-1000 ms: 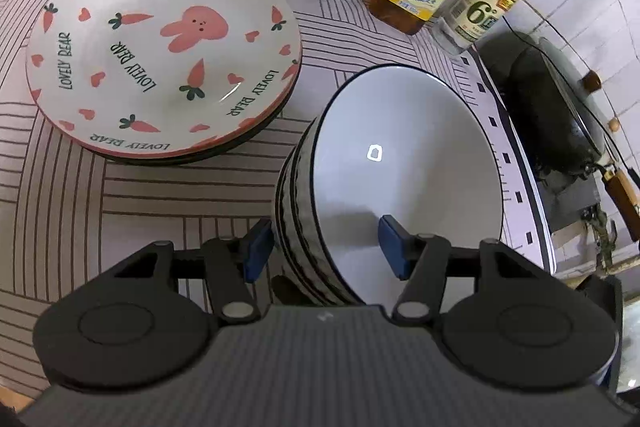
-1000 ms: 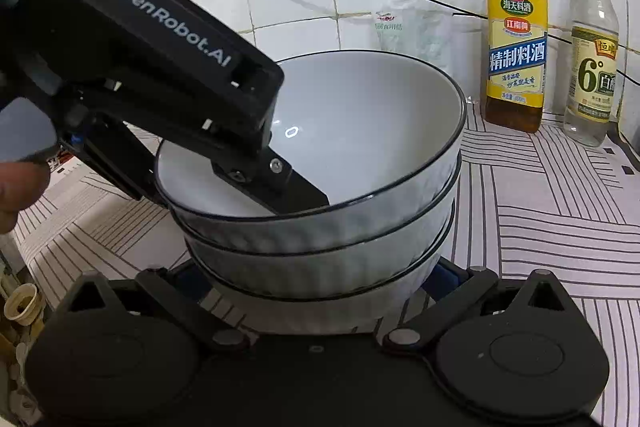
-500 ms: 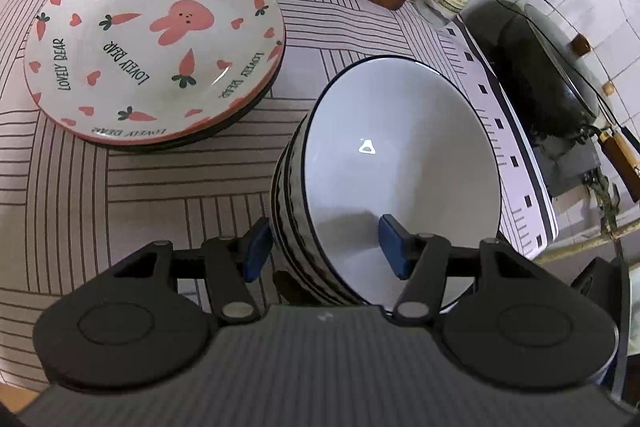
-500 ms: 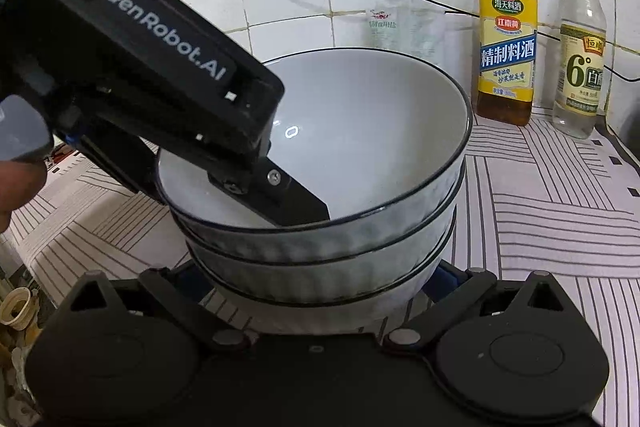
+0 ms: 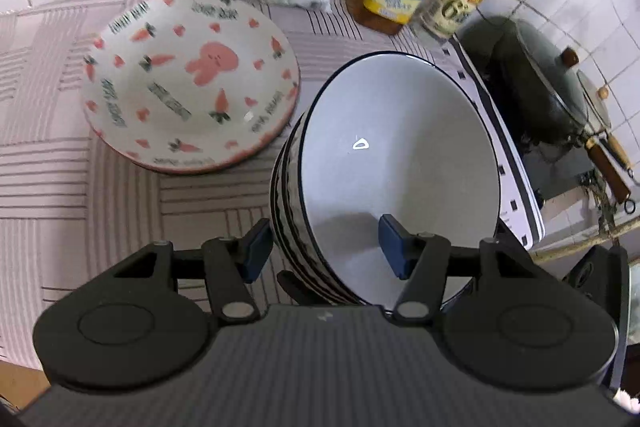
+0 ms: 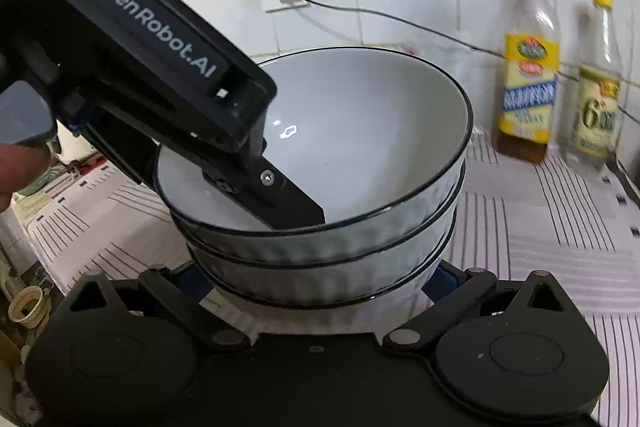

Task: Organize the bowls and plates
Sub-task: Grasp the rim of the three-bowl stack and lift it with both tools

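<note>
Clamping my left gripper on the bowls rim, right gripper cradling them, I keep the stack level beside the plates.

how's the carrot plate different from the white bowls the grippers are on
The carrot plate is wide and shallow, printed with a pink rabbit, carrots and hearts; the white bowls are deep, plain inside, with a dark rim line. The plate sits untouched on the counter, while the left gripper straddles the bowls' rim and the right gripper flanks their base. Both are stacked.
</note>
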The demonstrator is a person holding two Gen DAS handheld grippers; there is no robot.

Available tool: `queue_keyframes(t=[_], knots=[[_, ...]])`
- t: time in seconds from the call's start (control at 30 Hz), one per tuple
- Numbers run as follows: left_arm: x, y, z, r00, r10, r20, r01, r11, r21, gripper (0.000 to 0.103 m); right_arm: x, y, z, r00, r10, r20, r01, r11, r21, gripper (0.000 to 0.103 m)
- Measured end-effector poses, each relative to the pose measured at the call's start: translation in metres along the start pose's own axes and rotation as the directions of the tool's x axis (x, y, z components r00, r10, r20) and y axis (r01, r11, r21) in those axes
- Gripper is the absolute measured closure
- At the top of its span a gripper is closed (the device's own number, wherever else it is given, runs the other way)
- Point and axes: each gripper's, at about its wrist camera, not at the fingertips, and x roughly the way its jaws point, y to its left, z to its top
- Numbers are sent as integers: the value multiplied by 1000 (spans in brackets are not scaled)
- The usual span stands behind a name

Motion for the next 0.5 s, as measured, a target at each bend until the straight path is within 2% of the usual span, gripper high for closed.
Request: queue_keyframes(t=[0.27, 0.5], knots=[[-30, 23, 26, 997, 39, 62, -37, 998, -44, 47, 17, 11, 44, 998, 59, 24, -57, 996, -74, 0], [-39, 47, 48, 992, 90, 92, -82, 993, -84, 47, 52, 18, 71, 993, 117, 25, -113, 987, -117, 0]])
